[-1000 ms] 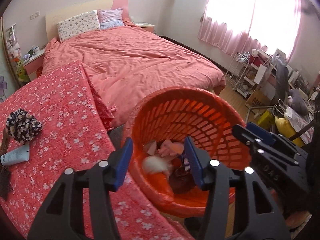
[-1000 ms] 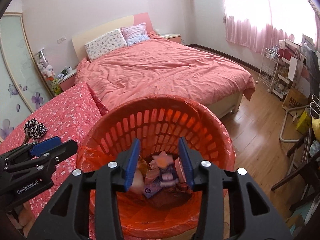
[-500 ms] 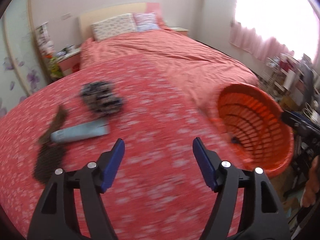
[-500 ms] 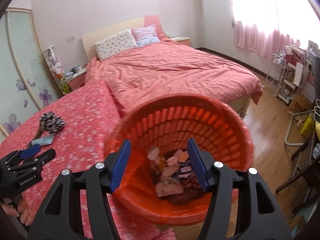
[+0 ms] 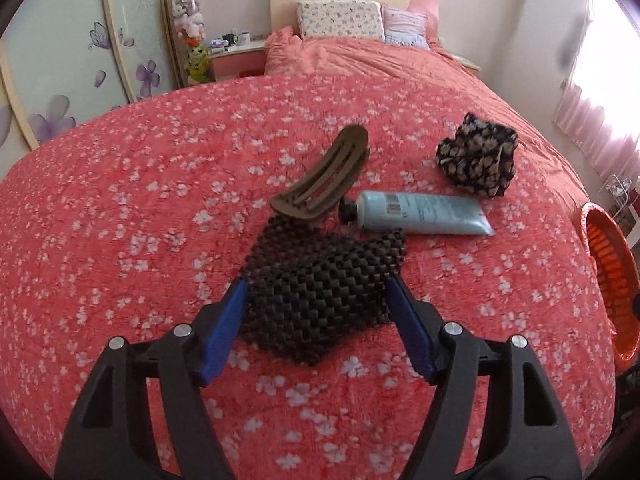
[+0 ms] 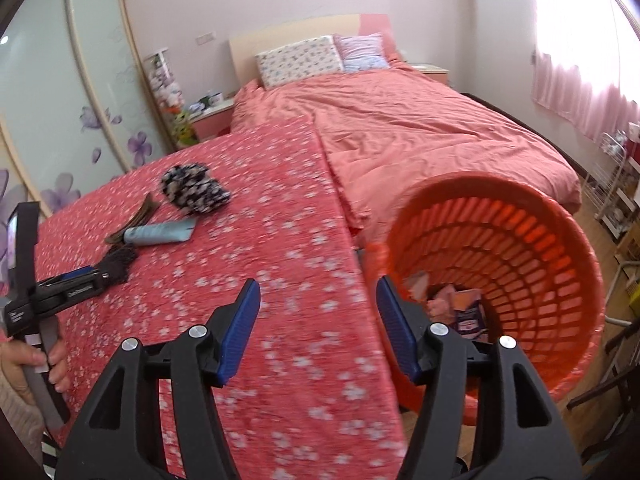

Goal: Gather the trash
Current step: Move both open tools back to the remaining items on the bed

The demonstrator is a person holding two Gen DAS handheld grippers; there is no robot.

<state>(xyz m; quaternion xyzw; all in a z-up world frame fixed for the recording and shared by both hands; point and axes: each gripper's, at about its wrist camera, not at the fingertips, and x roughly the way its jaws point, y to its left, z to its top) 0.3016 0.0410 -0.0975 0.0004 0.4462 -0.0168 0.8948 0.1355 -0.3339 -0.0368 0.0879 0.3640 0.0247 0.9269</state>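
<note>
Left hand-held gripper (image 5: 316,312) swung onto crumpled black mesh (image 5: 320,284).

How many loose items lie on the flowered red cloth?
4: a black mesh mat between the left gripper fingers, a brown hair clip behind it, a blue tube, and a flowered scrunchie farthest right.

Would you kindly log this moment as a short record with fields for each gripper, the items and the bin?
left gripper: open, jaws either side of the black mesh mat
right gripper: open, empty, at the near rim of the orange basket
basket contents: wrappers
on the floral cloth: brown hair clip, blue tube, floral scrunchie
</note>
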